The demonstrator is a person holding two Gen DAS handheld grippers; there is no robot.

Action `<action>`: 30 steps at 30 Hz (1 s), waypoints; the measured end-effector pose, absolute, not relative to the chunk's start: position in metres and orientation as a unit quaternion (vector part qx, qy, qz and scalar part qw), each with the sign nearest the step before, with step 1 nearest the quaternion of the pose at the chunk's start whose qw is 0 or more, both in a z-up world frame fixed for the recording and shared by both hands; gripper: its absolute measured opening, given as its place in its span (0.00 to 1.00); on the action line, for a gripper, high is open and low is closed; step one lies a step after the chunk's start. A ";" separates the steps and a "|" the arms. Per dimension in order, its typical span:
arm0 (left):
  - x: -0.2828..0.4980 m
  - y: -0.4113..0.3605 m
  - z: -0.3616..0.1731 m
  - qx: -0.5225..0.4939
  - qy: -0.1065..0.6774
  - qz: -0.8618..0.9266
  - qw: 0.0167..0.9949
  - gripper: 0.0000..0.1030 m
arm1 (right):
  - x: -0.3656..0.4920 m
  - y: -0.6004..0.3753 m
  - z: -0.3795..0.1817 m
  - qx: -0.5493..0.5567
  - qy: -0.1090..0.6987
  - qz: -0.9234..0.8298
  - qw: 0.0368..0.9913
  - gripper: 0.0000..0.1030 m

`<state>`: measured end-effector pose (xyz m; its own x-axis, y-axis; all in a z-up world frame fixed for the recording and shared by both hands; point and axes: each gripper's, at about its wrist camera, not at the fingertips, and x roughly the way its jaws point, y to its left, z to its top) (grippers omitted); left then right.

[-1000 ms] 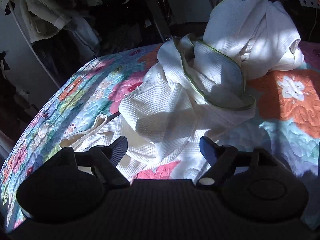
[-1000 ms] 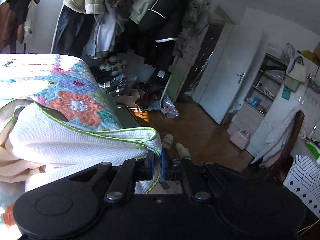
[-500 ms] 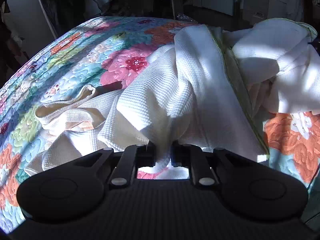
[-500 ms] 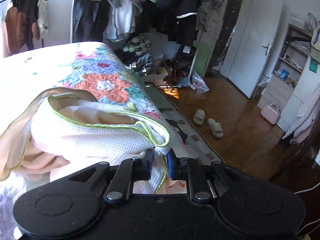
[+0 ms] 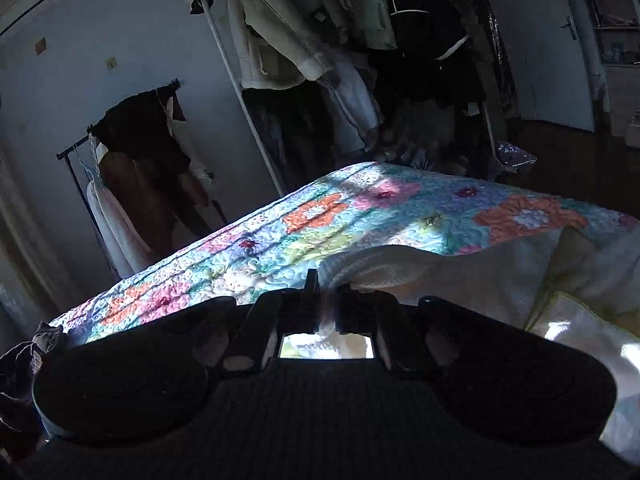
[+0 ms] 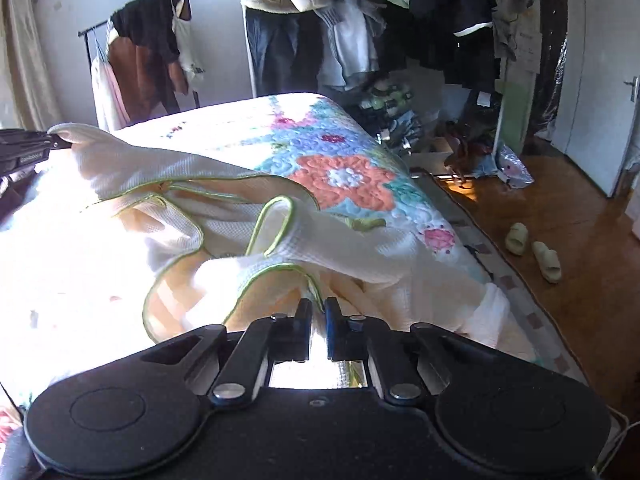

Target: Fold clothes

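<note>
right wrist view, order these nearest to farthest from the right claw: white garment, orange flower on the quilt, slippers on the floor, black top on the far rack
1. white garment, pinched in the right claw
2. orange flower, ahead on the quilt
3. slippers, right, on the floor
4. black top, far left on the rack

One white waffle-weave garment (image 6: 224, 184) with green piping lies on one floral quilt (image 6: 344, 176). Two grippers grip it: the left gripper (image 5: 327, 294) and the right gripper (image 6: 318, 314), each with two fingers. Two pale slippers (image 6: 532, 250) sit on the wooden floor. Two clothes racks: a small rack (image 6: 144, 36) and a crowded big rack (image 6: 360, 20). One white door (image 6: 596, 92).
</note>
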<state>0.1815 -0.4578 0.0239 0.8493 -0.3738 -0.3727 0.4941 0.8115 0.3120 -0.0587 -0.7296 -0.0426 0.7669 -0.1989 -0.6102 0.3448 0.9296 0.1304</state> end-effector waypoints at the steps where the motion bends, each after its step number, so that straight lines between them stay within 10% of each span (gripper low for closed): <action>1: 0.182 -0.450 0.032 0.194 0.141 -0.216 0.946 0.06 | -0.061 -0.731 -0.041 0.139 0.297 -0.122 0.937 0.02; 9: 0.169 -0.364 0.059 0.116 0.131 -0.091 0.980 0.06 | -0.048 -0.693 -0.037 0.100 0.301 -0.025 0.948 0.02; 19: 0.177 -0.332 -0.010 0.127 0.349 -0.120 0.921 0.07 | -0.040 -0.689 -0.045 0.108 0.341 -0.045 0.933 0.08; 27: 0.155 -0.354 0.030 0.169 0.317 -0.165 0.919 0.16 | -0.028 -0.725 -0.036 0.188 0.297 -0.094 0.931 0.61; 30: 0.135 -0.361 0.043 0.219 0.288 -0.184 0.914 0.34 | -0.019 -0.737 -0.044 0.210 0.317 -0.125 0.916 0.63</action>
<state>0.1345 -0.3614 0.0435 0.7664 -0.2102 -0.6070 0.4628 0.8360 0.2948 -0.0187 -0.7372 -0.0435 0.7674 -0.0955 -0.6341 0.3626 0.8802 0.3063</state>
